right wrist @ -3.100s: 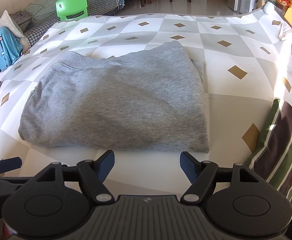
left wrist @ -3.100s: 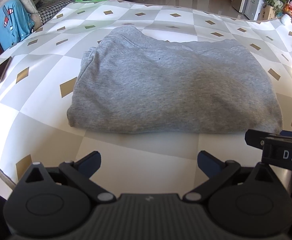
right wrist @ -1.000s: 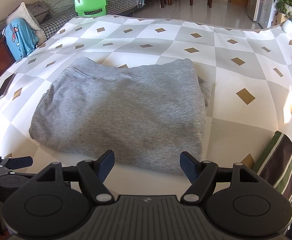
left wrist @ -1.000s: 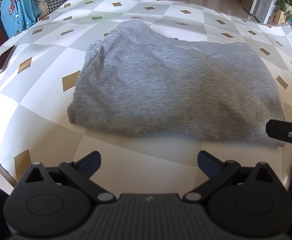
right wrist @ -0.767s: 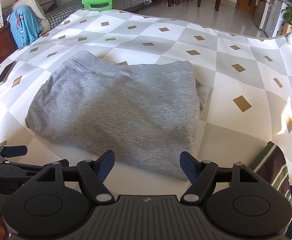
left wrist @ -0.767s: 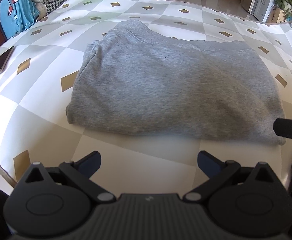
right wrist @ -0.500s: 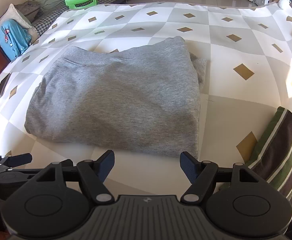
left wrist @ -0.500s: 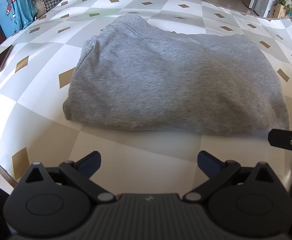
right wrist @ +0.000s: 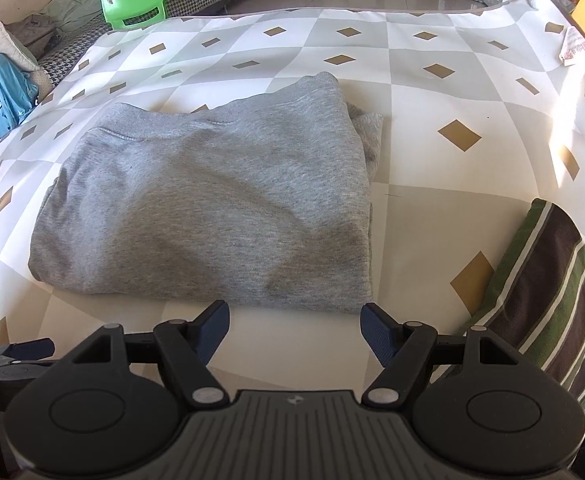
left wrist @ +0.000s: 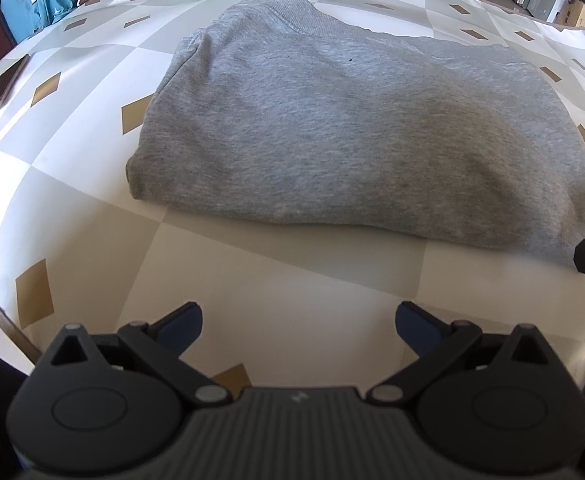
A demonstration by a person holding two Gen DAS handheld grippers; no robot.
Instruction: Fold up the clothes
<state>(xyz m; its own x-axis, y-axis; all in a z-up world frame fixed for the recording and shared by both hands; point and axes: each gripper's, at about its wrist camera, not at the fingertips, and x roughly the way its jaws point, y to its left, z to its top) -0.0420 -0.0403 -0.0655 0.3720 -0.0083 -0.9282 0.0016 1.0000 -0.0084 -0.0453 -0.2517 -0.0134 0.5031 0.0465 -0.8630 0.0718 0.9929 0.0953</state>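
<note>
A striped garment (right wrist: 548, 300) runs off the frame at four o'clock; a phone (left wrist: 0, 92) is clipped at nine o'clock; the grey sweatshirt (left wrist: 356, 132) hides its own folded-under layers.

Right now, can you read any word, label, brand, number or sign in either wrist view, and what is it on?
No text reads clearly.
Paper slip at the tablecloth's far right edge: reddish print, too small and blurred to read.
Small embossed emblem on the right gripper body, and on the left gripper body: a mark, not letters.
Grey sweatshirt: no label visible.
</note>
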